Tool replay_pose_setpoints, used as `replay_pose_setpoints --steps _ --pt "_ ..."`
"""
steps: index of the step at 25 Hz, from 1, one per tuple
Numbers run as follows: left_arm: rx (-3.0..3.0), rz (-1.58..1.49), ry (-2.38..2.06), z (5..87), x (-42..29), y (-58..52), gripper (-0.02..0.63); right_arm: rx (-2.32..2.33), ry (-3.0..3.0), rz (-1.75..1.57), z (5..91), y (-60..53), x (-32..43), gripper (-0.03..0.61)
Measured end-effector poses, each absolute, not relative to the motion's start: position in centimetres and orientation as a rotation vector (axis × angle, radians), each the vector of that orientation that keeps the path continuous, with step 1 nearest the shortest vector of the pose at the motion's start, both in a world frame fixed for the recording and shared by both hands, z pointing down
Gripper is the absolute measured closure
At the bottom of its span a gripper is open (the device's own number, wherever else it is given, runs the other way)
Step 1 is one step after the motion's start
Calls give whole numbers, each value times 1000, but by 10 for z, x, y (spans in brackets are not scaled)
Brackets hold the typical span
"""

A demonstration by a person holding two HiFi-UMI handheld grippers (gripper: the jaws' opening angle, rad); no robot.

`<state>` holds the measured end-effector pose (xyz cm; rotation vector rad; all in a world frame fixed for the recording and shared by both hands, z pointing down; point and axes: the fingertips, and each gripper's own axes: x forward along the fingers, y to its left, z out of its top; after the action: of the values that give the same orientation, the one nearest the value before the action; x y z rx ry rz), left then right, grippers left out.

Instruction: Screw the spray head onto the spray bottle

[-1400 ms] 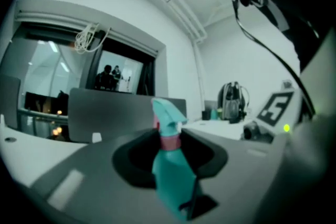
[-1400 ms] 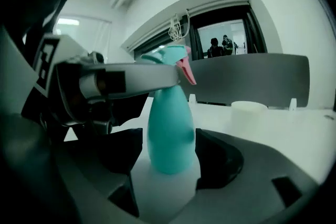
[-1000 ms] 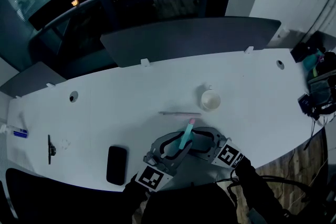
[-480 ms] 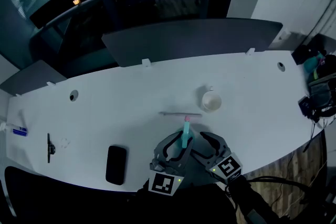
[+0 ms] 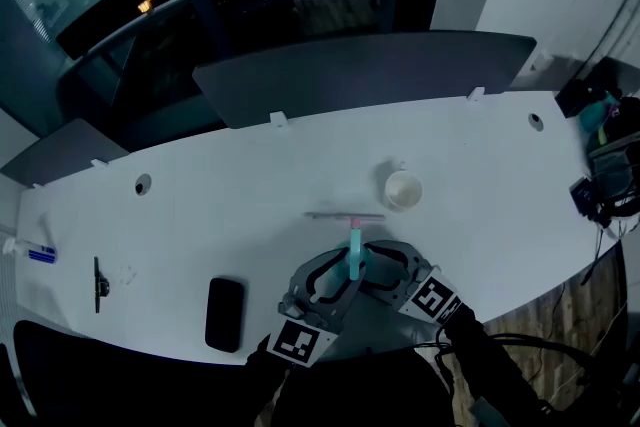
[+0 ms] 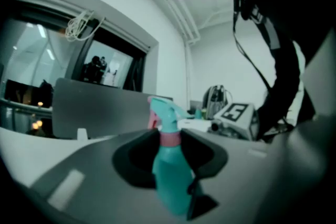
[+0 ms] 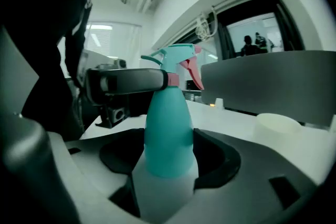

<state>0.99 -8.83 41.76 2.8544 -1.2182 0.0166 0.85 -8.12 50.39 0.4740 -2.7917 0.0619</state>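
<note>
A teal spray bottle [image 5: 355, 260] is held above the near edge of the white table [image 5: 220, 205], between both grippers. Its teal spray head [image 7: 176, 55] with a pink trigger sits on the neck over a pink collar [image 6: 169, 139]. My left gripper [image 6: 169, 141] is shut on that collar, its jaws pinching it from both sides. My right gripper [image 7: 168, 157] is shut lower down, on the bottle's wide teal body [image 7: 168, 128]. In the head view the left gripper [image 5: 335, 277] and right gripper [image 5: 375, 270] meet at the bottle from either side. The bottle's base is hidden.
A white cup [image 5: 402, 190] stands on the table just beyond the bottle, with a thin rod [image 5: 340, 215] lying between them. A black phone [image 5: 225, 313] lies at the near left, a black clip [image 5: 98, 283] further left. A grey partition [image 5: 360, 75] runs along the far edge.
The bottle's head leant right a second ago and now points straight away from me. Both grippers have stayed on the bottle in nearly the same place.
</note>
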Motion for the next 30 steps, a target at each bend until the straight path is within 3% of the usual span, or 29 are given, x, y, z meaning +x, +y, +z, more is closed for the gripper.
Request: replay_pose_setpoints --steps 6,15,20,30 --pt "3016 110 -889 418 11 -76 482 -2 -2720 47 506 -76 10 275" --pt "3023 145 -1197 414 5 -80 469 407 -2751 188 503 -72 22 275" --pt "3024 146 -1185 411 -1 -75 409 485 -2765 171 492 -75 25 275" --pt "2798 180 -1494 414 -51 -65 411 677 -2777 51 457 -85 43 276"
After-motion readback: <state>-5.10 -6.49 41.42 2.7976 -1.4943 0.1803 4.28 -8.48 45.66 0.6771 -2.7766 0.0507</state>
